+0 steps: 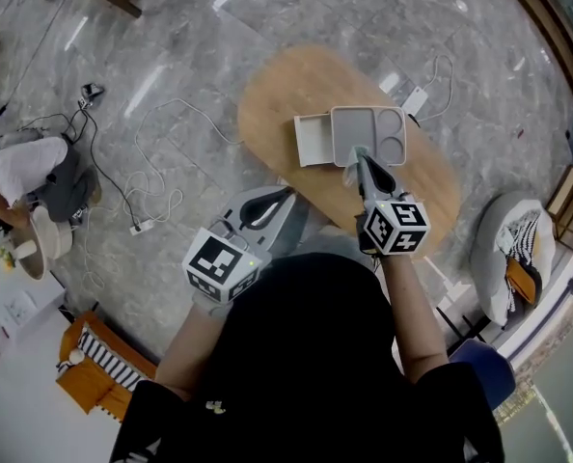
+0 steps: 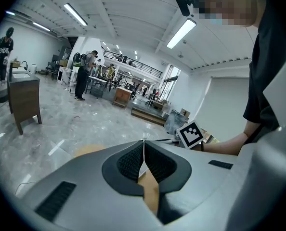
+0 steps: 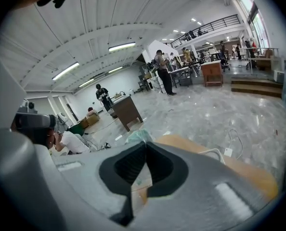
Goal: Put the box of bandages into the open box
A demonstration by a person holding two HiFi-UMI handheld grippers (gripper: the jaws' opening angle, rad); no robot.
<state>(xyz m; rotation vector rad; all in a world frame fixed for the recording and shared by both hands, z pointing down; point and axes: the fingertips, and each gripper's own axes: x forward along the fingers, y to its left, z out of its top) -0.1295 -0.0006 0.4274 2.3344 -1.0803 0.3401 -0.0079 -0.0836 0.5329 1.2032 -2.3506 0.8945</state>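
On the oval wooden table (image 1: pixel 267 95) lies an open box: a white shallow half (image 1: pixel 313 140) and, joined at its right, a grey half with moulded compartments (image 1: pixel 368 131). My right gripper (image 1: pixel 357 158) is shut, its tips at the grey half's near edge. A small pale green thing (image 1: pixel 348 174) (image 3: pixel 138 136) shows right at those tips; I cannot tell whether it is pinched or what it is. My left gripper (image 1: pixel 288 193) is shut and empty, held over the table's near left edge. In the left gripper view the closed jaw tips (image 2: pixel 144 143) point across the hall.
White cables and a power strip (image 1: pixel 137 228) trail over the marble floor left of the table. A person (image 1: pixel 21 167) sits on the floor at far left. A padded seat (image 1: pixel 513 249) stands to the right. A dark wooden cabinet (image 2: pixel 22 97) and standing people are farther off.
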